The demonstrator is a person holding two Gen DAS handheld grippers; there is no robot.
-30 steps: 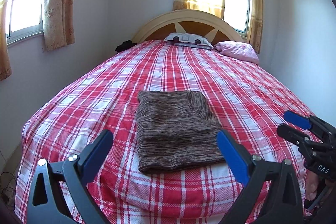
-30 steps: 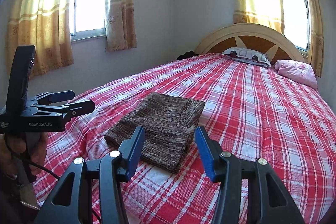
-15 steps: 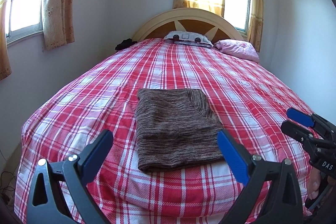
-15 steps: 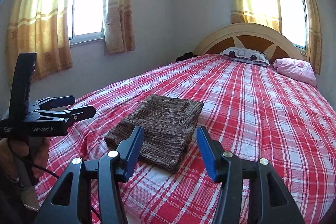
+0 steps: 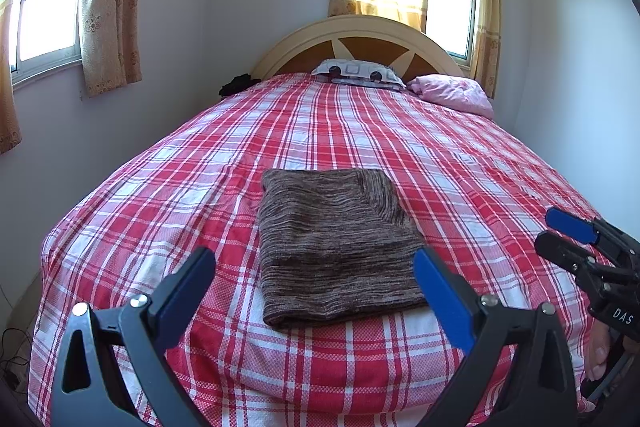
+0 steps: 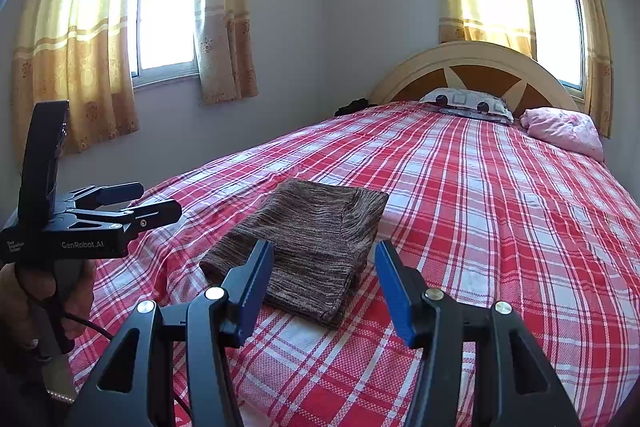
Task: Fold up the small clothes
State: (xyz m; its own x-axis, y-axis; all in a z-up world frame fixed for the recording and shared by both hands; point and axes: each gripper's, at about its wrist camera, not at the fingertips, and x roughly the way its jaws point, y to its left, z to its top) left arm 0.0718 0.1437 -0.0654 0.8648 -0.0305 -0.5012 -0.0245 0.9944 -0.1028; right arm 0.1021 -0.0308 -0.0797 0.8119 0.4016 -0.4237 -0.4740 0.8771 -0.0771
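Observation:
A brown knit garment [image 5: 332, 247], folded into a flat rectangle, lies on the red plaid bedspread [image 5: 360, 131] near the foot of the bed. My left gripper [image 5: 314, 287] hovers just short of its near edge, open wide, touching nothing. From the right side, my right gripper [image 6: 322, 267] faces the garment [image 6: 312, 227] with its blue pads apart and nothing between them. Each gripper shows in the other's view: the right gripper [image 5: 576, 239] at the right edge, the left gripper [image 6: 132, 203] at the left, held by a hand.
A patterned pillow [image 5: 358, 71] and a pink bundle [image 5: 452, 93] lie by the arched headboard [image 5: 356, 35]. A dark item [image 5: 238, 85] sits at the bed's far left corner. Curtained windows line the walls. Cables [image 5: 12, 351] lie on the floor at left.

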